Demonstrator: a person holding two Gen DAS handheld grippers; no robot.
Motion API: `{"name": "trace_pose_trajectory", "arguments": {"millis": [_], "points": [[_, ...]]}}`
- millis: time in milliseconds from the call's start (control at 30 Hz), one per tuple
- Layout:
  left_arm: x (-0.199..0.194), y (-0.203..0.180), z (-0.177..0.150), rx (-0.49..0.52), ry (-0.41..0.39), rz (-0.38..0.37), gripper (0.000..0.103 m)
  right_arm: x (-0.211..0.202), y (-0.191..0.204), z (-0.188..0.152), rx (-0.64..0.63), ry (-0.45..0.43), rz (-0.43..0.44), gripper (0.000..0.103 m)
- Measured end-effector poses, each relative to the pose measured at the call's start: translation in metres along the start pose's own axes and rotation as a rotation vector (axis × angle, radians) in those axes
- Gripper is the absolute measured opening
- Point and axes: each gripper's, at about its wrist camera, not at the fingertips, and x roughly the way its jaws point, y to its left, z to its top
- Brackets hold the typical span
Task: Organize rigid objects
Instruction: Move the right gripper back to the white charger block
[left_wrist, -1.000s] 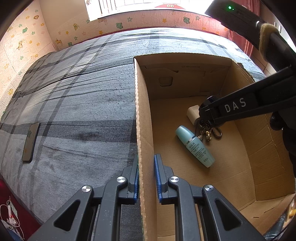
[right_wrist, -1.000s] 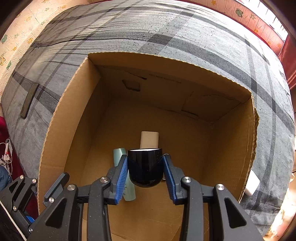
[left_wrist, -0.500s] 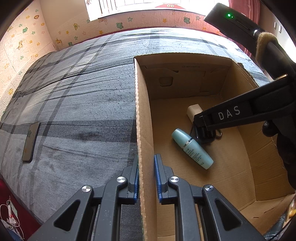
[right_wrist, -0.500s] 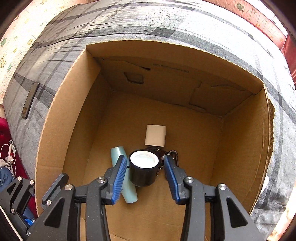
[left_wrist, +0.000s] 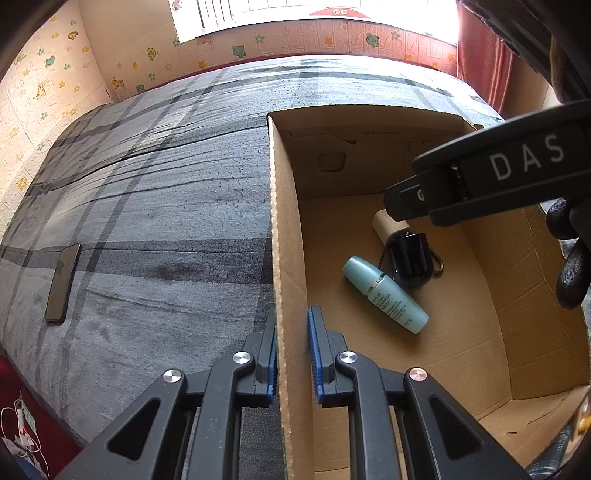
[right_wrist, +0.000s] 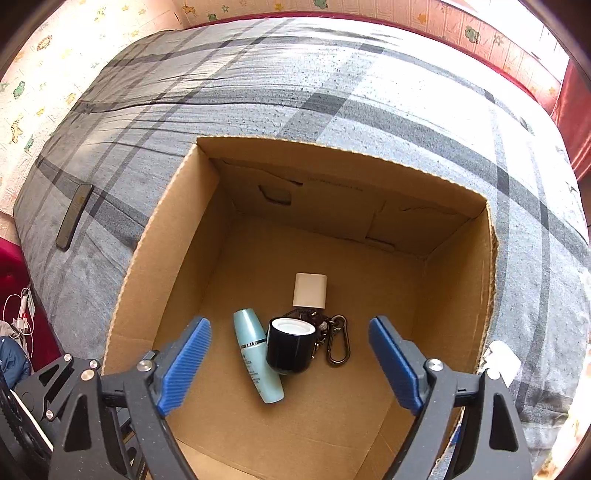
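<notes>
- And the black cup (right_wrist: 290, 344) is released! Half a second ago it sat between the blue pads; now it rests on the cardboard box (right_wrist: 166, 236) floor, touching the teal bottle (right_wrist: 256, 360).
- Right gripper (right_wrist: 290, 363) has spread wide and pulled back above the box, holding nothing.
- The cream case (right_wrist: 310, 290) and the carabiner (right_wrist: 337, 345) lie just behind and beside the cup.
- Left gripper (left_wrist: 292, 354) is unchanged, still clamped on the box's left wall.
- The phone (right_wrist: 74, 217) stays put on the grey plaid bedcover (right_wrist: 295, 81).

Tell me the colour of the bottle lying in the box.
Pale teal, with a thin silver band; the bottle shows best in the right wrist view.
</notes>
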Motion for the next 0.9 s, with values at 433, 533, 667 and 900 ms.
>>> {"name": "trace_pose_trajectory", "arguments": {"millis": [433, 533, 667, 900], "points": [[0.0, 0.0, 0.0, 0.0, 0.0, -0.001, 0.016, -0.063, 0.003, 0.001, -0.017, -0.111, -0.054, 0.101], [0.0, 0.0, 0.0, -0.002, 0.0, -0.002, 0.016, -0.073, -0.007, 0.001, -0.003, -0.127, -0.063, 0.103], [-0.001, 0.001, 0.0, -0.001, 0.0, -0.001, 0.016, -0.086, -0.026, -0.004, 0.024, -0.144, -0.09, 0.103], [-0.002, 0.002, 0.0, 0.0, -0.001, -0.003, 0.016, -0.102, -0.072, -0.013, 0.107, -0.161, -0.124, 0.103]]}}
